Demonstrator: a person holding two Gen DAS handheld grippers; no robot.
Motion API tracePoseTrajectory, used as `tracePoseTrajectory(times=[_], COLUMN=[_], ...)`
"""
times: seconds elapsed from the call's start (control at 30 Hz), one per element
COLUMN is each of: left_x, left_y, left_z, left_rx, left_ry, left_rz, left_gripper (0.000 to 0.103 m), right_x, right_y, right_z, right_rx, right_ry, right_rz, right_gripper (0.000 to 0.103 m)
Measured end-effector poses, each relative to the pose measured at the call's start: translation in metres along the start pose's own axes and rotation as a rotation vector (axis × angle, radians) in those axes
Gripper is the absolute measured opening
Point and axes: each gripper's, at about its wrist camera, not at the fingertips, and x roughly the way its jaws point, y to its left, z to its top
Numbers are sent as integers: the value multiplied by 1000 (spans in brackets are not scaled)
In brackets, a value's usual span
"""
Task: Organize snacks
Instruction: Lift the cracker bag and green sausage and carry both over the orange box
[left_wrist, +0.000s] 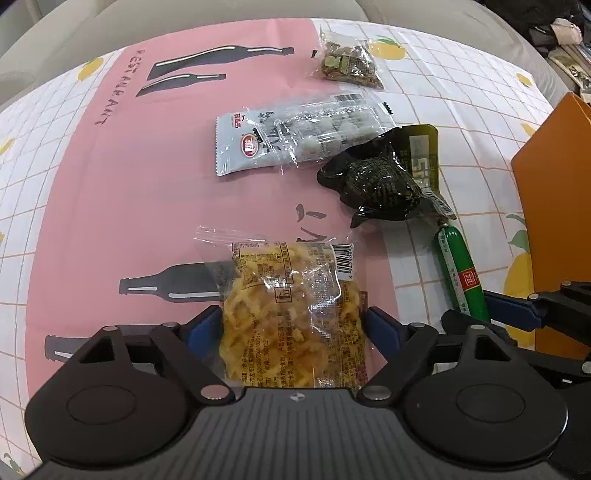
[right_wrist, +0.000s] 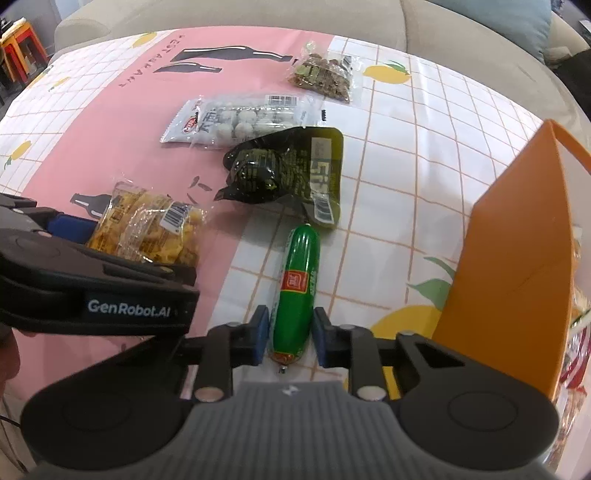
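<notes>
My left gripper (left_wrist: 293, 325) is shut on a clear bag of yellow crispy snacks (left_wrist: 291, 310), its blue pads pressing both sides; the bag also shows in the right wrist view (right_wrist: 147, 229). My right gripper (right_wrist: 290, 332) has its jaws around a green sausage (right_wrist: 297, 288) lying on the tablecloth, pads touching or nearly touching its sides. The sausage shows in the left wrist view (left_wrist: 461, 273) too. A grey-white snack bag (left_wrist: 295, 136), a dark green packet (left_wrist: 384, 177) and a small clear bag of nuts (left_wrist: 347, 62) lie farther back.
An orange box (right_wrist: 509, 258) stands at the right with snack packets inside it. The table has a pink and white lemon-print cloth (right_wrist: 424, 155). A beige sofa (right_wrist: 240, 18) lies behind the table.
</notes>
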Motion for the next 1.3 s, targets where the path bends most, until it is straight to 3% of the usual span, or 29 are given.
tracePoseTrajectory(times=[0.23,0.67,0.97,1.3], left_x=[-8,-60,-111,-158], left_y=[4,12,-5,-62], left_z=[-7,-16,-15,-3], left_rx=[-15,-90,-83,32], left_ry=[-26,-101,-176,-255], left_rz=[-30,-79,-128,-214], left_gripper=[82,82,82,82], right_x=[-1,-52,-117,-174], right_y=[-3,-8,-31,-88], right_z=[-4,-15,-22,-35], right_rx=[66,89,146,190], right_ry=[-17,-122,-237,-303], right_rz=[47,62,111,51], right_gripper=[21,20,20,20])
